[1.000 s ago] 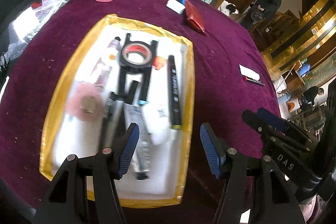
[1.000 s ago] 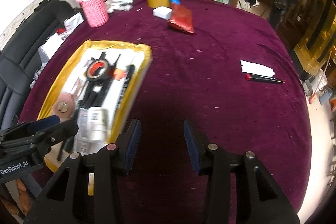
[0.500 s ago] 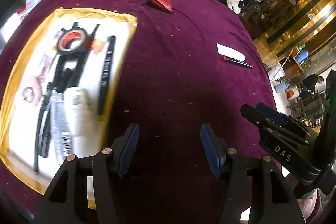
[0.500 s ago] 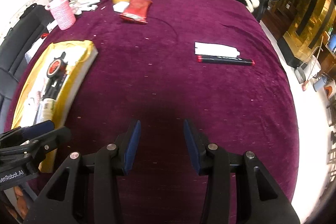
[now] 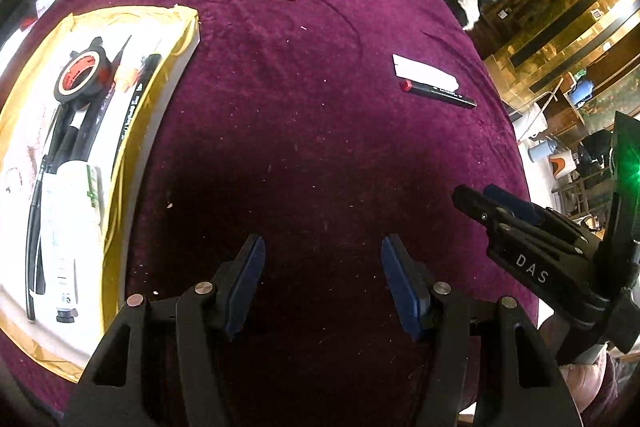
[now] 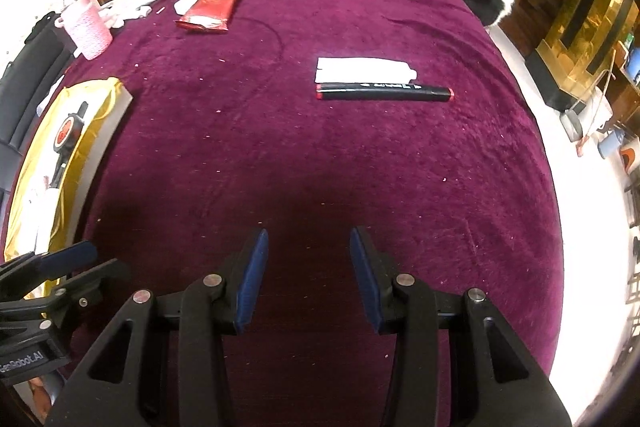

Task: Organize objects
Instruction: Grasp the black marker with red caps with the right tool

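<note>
Black marker (image 6: 385, 92) and white tube (image 6: 362, 69) lie loose outside the tray (image 5: 185, 45); both grippers (image 6: 306, 277) (image 5: 322, 283) hover apart, empty, needing a forward reach.

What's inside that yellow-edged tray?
In the tray: a red-and-black tape roll, black markers, a white tube. Whatever lies underneath them is covered.
</note>
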